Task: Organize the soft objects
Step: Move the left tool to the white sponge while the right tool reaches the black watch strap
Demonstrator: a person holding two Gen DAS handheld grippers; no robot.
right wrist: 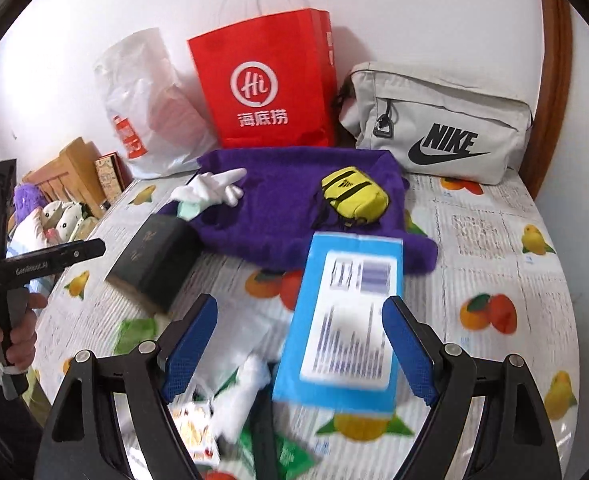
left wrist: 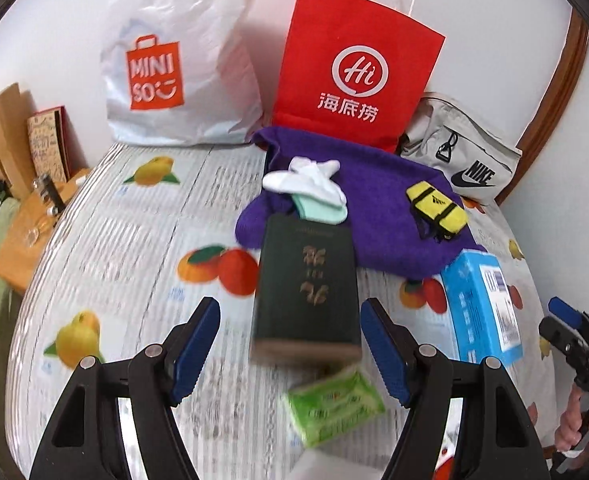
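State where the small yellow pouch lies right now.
In both views the small yellow pouch lies on the purple cloth, before the Nike bag.

— What sits between your left gripper (left wrist: pixel 290 344) pads?
— A dark green box (left wrist: pixel 308 288), untouched, jaws wide. At twelve o'clock, white socks (left wrist: pixel 306 184) lie on the purple cloth (left wrist: pixel 374 216); at six, a green packet (left wrist: pixel 334 408).

White plastic bag (left wrist: pixel 182 60) reads MINISO; red paper bag (left wrist: pixel 354 68) shows Hi and 海底捞; grey pouch (right wrist: pixel 438 120) says NIKE; the other gripper's handle (right wrist: pixel 34 266) reads GeniRobot.AI.
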